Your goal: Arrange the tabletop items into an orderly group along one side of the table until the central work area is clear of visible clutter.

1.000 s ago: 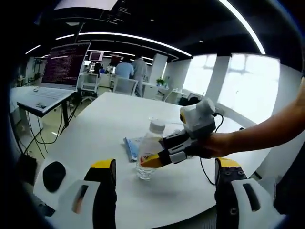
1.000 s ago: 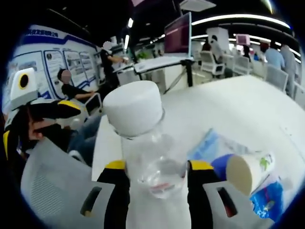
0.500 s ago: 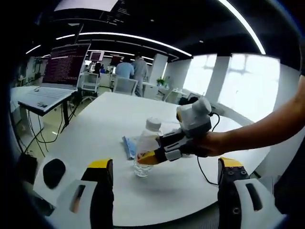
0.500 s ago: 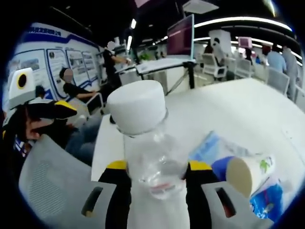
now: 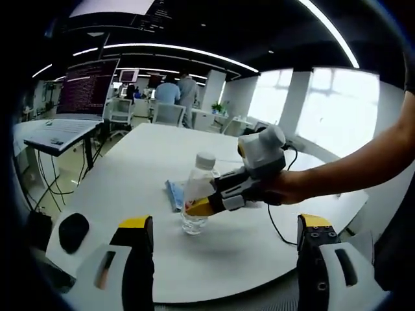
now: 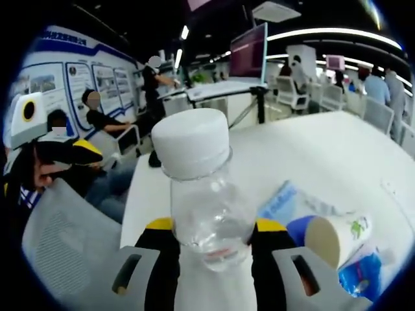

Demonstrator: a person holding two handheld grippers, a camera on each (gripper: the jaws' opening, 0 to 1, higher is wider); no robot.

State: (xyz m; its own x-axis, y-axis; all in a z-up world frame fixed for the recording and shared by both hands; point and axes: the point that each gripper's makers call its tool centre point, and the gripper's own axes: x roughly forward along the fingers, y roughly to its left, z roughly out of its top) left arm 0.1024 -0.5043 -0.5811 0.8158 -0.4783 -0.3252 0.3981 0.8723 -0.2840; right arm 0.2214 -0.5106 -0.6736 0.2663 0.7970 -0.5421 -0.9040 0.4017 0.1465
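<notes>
A clear plastic bottle [image 5: 196, 188] with a white cap stands upright on the white table [image 5: 142, 162], and my right gripper [image 5: 198, 208] is shut on its lower body. In the right gripper view the bottle [image 6: 204, 201] sits between the yellow-tipped jaws of that gripper [image 6: 214, 227]. A blue packet [image 5: 174, 194] lies just behind the bottle. Beside that packet [image 6: 285, 201] a paper cup [image 6: 331, 236] lies on its side. My left gripper [image 5: 225, 222] hovers open near the table's front edge, with nothing between its fingers.
A black mouse [image 5: 73, 231] rests at the table's near left edge. A laptop [image 5: 65, 126] stands on a side stand at the left. A cable [image 5: 279, 230] trails over the table by the person's arm. Office chairs and people are behind the table.
My right gripper has shifted the bottle slightly further from the front edge, toward the blue packet. The left gripper stays open and about where it was.
</notes>
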